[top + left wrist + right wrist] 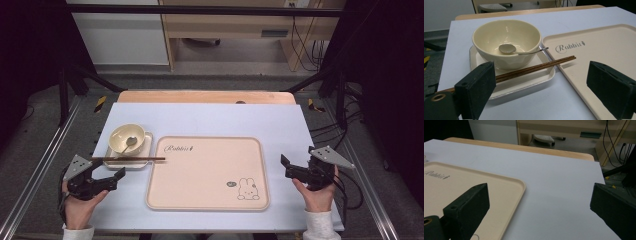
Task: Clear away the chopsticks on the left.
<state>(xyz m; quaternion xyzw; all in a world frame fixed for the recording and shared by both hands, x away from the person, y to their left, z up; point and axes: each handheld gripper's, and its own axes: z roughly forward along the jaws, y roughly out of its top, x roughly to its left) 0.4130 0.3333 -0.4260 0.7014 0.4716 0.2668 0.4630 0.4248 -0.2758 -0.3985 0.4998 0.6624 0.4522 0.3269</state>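
A cream bowl (pixel 129 137) (pixel 521 35) stands on a small white square tray (pixel 146 150) (pixel 534 80) at the left of the table. A metal spoon (pixel 129 143) (pixel 507 48) rests inside the bowl. A pair of brown chopsticks (pixel 132 159) (pixel 536 67) lies across the front of the small tray, its tips reaching the large beige rabbit-print tray (pixel 207 172) (pixel 599 47) (pixel 461 182). My left gripper (pixel 107 170) (pixel 541 85) is open just in front of the small tray, holding nothing. My right gripper (pixel 298 159) (pixel 541 202) is open beside the beige tray's right edge, also holding nothing.
A pale mat (pixel 210 117) covers the wooden table (pixel 205 96). Black frame rails (pixel 45 160) run along both sides. Behind the table stand a white cabinet (pixel 120 35) and a wooden desk with hanging cables (pixel 305 45).
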